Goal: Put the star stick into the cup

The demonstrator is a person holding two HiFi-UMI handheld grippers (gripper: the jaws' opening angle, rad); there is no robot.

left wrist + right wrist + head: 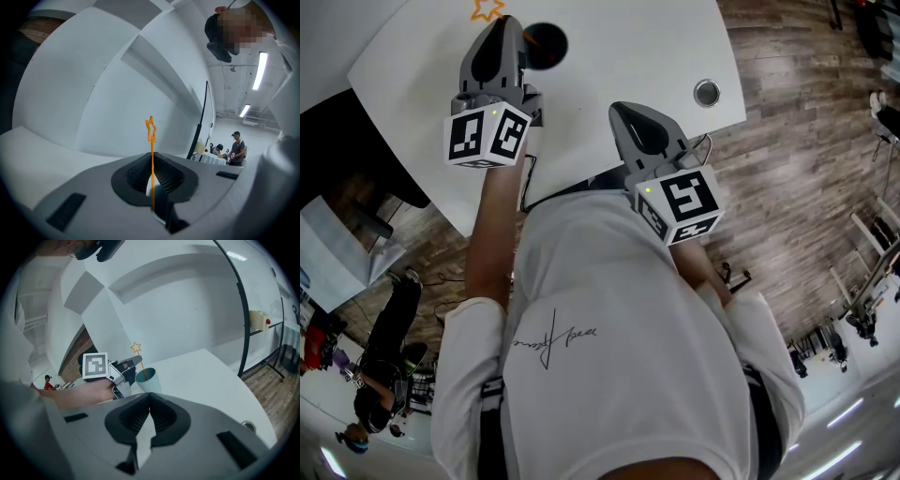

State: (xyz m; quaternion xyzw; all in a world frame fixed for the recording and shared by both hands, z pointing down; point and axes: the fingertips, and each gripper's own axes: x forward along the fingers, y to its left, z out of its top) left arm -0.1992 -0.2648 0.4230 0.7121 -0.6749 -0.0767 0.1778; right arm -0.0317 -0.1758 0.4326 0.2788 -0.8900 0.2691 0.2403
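Note:
An orange star stick (pixel 150 129) stands upright between my left gripper's (pixel 151 155) jaws, which are shut on its thin stem. Under those jaws the teal cup (pixel 158 199) shows. In the right gripper view the left gripper (pixel 137 361) holds the star stick (pixel 136 348) over the cup (pixel 147 379), and the stem's lower end reaches inside the cup's mouth. From the head, the cup (pixel 546 44) stands on the white table just right of the left gripper (pixel 508 22), with the star (pixel 487 9) at the top edge. My right gripper (pixel 625 109) hangs back near the table's front edge, shut on nothing (pixel 150 397).
The white table (pixel 628 47) has a round metal grommet (pixel 706 92) near its right front edge. Wood floor (pixel 797 169) lies beyond that edge. A black pole (pixel 243 324) rises at the right. A white wall stands behind the table.

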